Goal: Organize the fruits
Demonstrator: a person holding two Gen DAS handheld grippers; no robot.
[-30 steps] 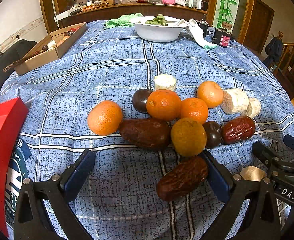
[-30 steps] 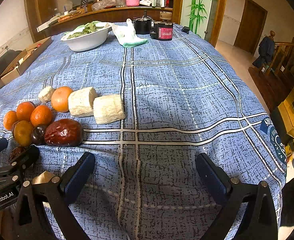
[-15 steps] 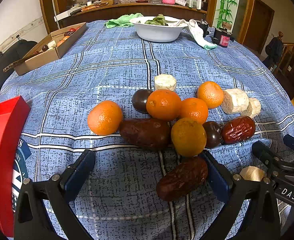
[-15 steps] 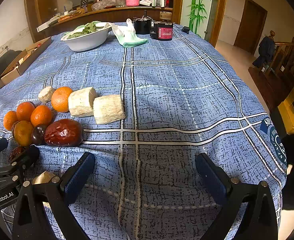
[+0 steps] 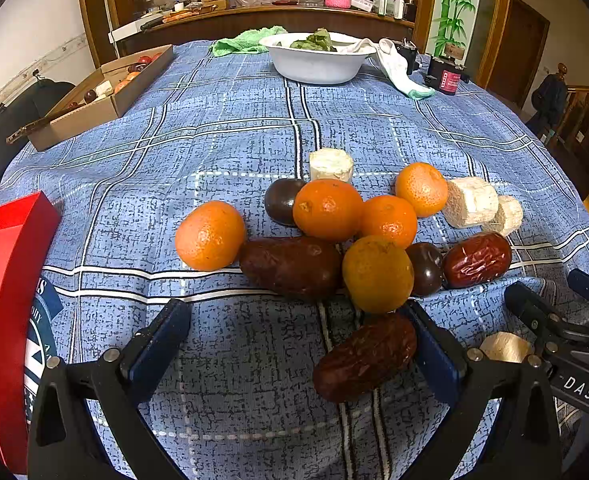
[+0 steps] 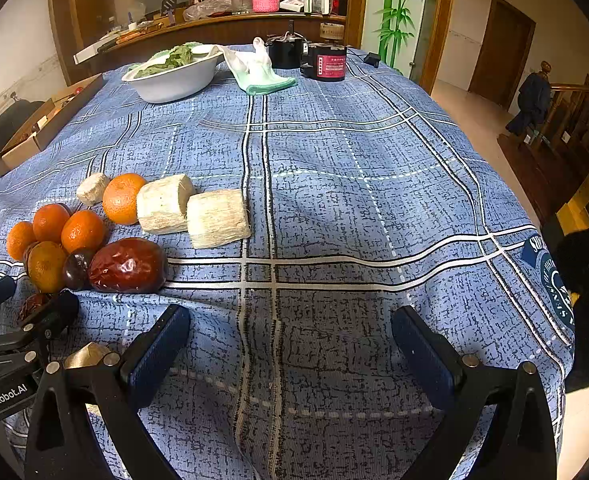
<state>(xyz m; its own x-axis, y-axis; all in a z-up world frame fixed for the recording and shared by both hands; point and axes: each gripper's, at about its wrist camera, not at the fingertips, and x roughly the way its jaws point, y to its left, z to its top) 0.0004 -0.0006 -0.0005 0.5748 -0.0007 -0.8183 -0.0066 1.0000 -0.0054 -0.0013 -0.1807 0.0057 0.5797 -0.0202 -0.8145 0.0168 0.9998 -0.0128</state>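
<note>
A wrinkled dark-brown date [image 5: 365, 356] lies on the blue plaid surface [image 5: 222, 152], between the wide-open jaws of the left hand-held gripper [image 5: 300, 346], against its right finger. The right hand-held gripper [image 6: 290, 350] gapes empty, well apart from the fruit pile.

Tablecloth [image 5: 222, 136]: woven blue cloth, matt, with a coarse mottled print and white and dark stripes. Tangerines [image 5: 328, 210]: dimpled peel with a slight sheen. Red date [image 5: 477, 260]: glossy, wrinkled skin; brown date [image 5: 364, 356]: dull, finely wrinkled. Dark round fruits [image 5: 282, 202]: smooth, semi-gloss. Pale cut cylinders [image 6: 218, 218]: fibrous, rough and matt. Left gripper [image 5: 294, 344]: matt black plastic frame, silver metal screws, dark blue pads [image 5: 160, 344] of matt finish. Right gripper [image 6: 290, 352]: the same build. Red tray [image 5: 2, 280]: smooth, satin plastic. Box [image 5: 94, 100]: plain brown cardboard. Bowl [image 5: 318, 62]: smooth, glossy white. Cabinet frame [image 5: 90, 12]: polished wood.
</note>
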